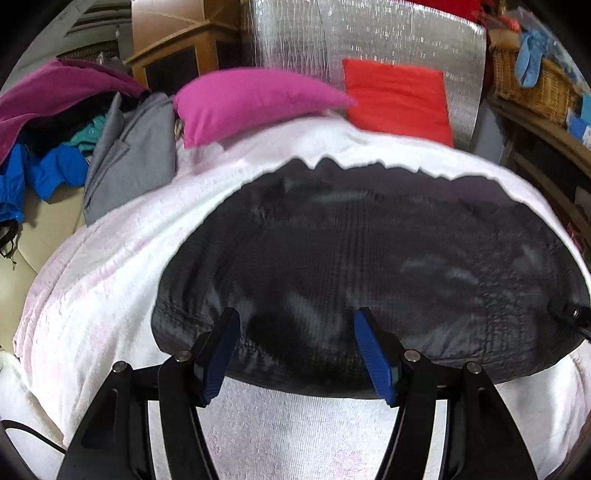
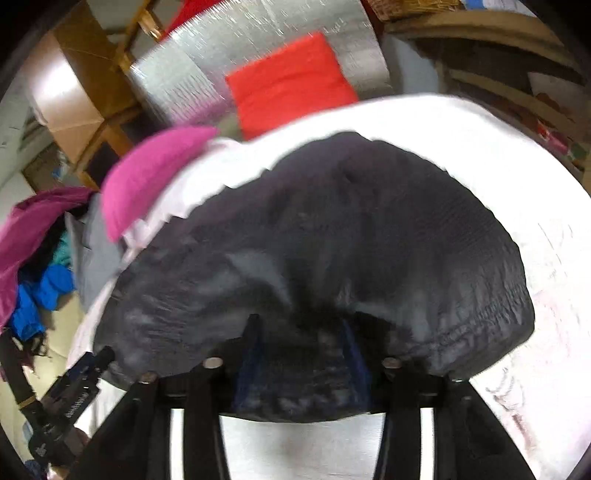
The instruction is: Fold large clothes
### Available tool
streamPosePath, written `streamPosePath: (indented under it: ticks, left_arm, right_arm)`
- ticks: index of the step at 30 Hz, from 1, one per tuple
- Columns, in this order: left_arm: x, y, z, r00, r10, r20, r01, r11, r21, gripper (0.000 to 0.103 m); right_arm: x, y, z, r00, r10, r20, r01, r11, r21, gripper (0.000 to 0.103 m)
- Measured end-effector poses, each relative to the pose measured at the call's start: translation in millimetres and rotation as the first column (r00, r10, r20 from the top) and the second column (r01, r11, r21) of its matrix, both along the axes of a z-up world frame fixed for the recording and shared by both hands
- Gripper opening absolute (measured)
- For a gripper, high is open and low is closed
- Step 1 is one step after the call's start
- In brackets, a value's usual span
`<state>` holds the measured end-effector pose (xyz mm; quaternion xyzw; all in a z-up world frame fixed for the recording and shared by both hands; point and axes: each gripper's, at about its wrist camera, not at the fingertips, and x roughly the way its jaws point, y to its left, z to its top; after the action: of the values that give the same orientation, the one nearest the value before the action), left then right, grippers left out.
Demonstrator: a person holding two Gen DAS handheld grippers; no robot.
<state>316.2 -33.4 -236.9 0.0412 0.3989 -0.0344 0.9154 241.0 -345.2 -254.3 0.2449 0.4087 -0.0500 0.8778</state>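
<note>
A black quilted garment (image 1: 369,258) lies spread on a white towel-covered surface (image 1: 110,277). My left gripper (image 1: 297,354) is open, its blue pads (image 1: 221,354) just above the garment's near edge, holding nothing. In the right wrist view the same black garment (image 2: 332,229) fills the middle. My right gripper (image 2: 303,354) is wide open with the garment's near edge bunched between its fingers; the blue pads (image 2: 356,354) are partly hidden by cloth. The left gripper's body (image 2: 74,398) shows at the lower left there.
A pink cushion (image 1: 251,99) and a red cushion (image 1: 399,96) lie at the far side against a silver foil panel (image 1: 369,33). A pile of grey, blue and purple clothes (image 1: 74,147) sits at the left. Wicker baskets and shelves (image 1: 528,81) stand at the right.
</note>
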Motion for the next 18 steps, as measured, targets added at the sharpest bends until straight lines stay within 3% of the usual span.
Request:
streamPosePath:
  ticks: [2, 4, 7, 11, 18]
  left_arm:
    - [-3.9, -0.9, 2.8, 1.000, -0.001, 0.017, 0.000, 1.000, 0.012, 0.065]
    - [-14.5, -1.1, 14.1, 0.997, -0.002, 0.074, -0.001, 0.999, 0.044, 0.066]
    - [-35.0, 1.2, 37.7, 0.992, 0.004, 0.126, -0.011, 0.999, 0.052, 0.080]
    - [-78.0, 5.2, 78.9, 0.981, -0.015, 0.195, 0.010, 1.000, 0.023, 0.090]
    - [-146.8, 14.7, 154.9, 0.947, -0.004, 0.321, -0.003, 1.000, 0.021, 0.095]
  right_arm:
    - [0.2, 1.8, -4.7, 0.999, 0.018, -0.033, -0.018, 1.000, 0.002, 0.052]
    - [-6.4, 7.6, 6.5, 1.000, 0.026, 0.004, -0.026, 0.998, -0.049, 0.054]
    - [-32.7, 13.8, 26.1, 0.998, -0.019, 0.055, 0.026, 0.991, -0.130, 0.066]
    - [-75.4, 25.3, 63.7, 0.987, -0.070, 0.147, 0.105, 0.964, -0.245, 0.071]
    - [-142.0, 47.8, 136.8, 0.963, -0.112, 0.244, 0.204, 0.896, -0.394, 0.077]
